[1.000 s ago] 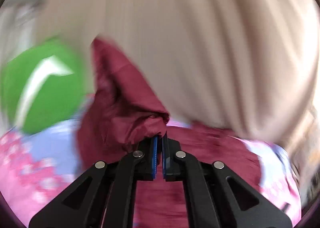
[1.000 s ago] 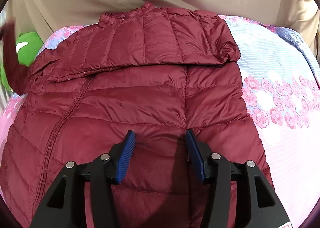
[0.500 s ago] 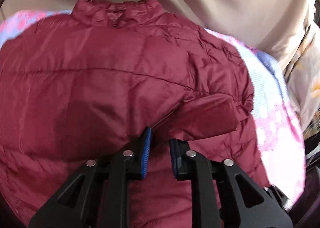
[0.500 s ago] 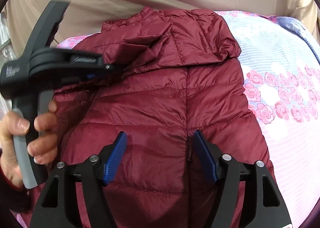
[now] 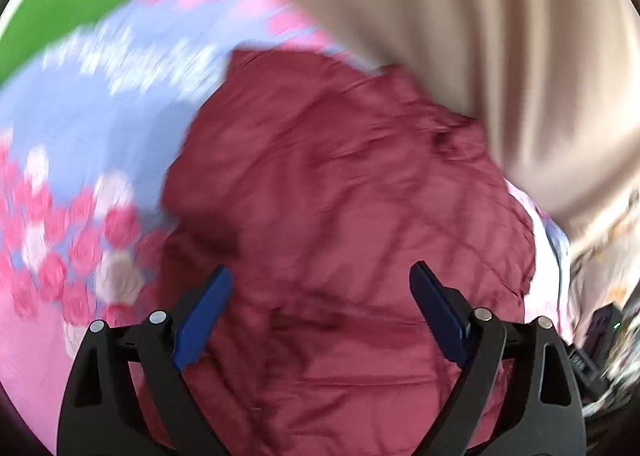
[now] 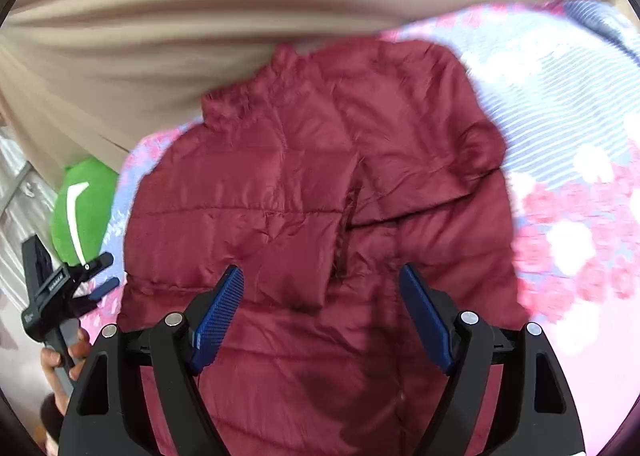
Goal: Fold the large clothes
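A maroon puffer jacket (image 6: 280, 196) lies flat on the floral bedspread (image 6: 560, 216), collar toward the curtain and both sleeves folded across its front. My right gripper (image 6: 320, 269) hovers above the lower half, its jaws opening with nothing between them. In the right wrist view my left gripper (image 6: 106, 271) sits off the jacket's left edge, held by a hand (image 6: 60, 356). In the blurred left wrist view the left gripper (image 5: 320, 268) hangs over the jacket (image 5: 340, 176), its jaws opening wide and empty.
A green plush toy (image 6: 84, 212) sits on the bed left of the jacket. A beige curtain (image 6: 200, 16) hangs behind the collar. Bare bedspread (image 5: 80, 136) spreads on both sides, and dark clutter (image 5: 600, 328) lies past the bed's right edge.
My left gripper carried the sleeve over the jacket, let it go, opened wide and dropped to the jacket's left side. The right gripper opened wider and shifted a little.
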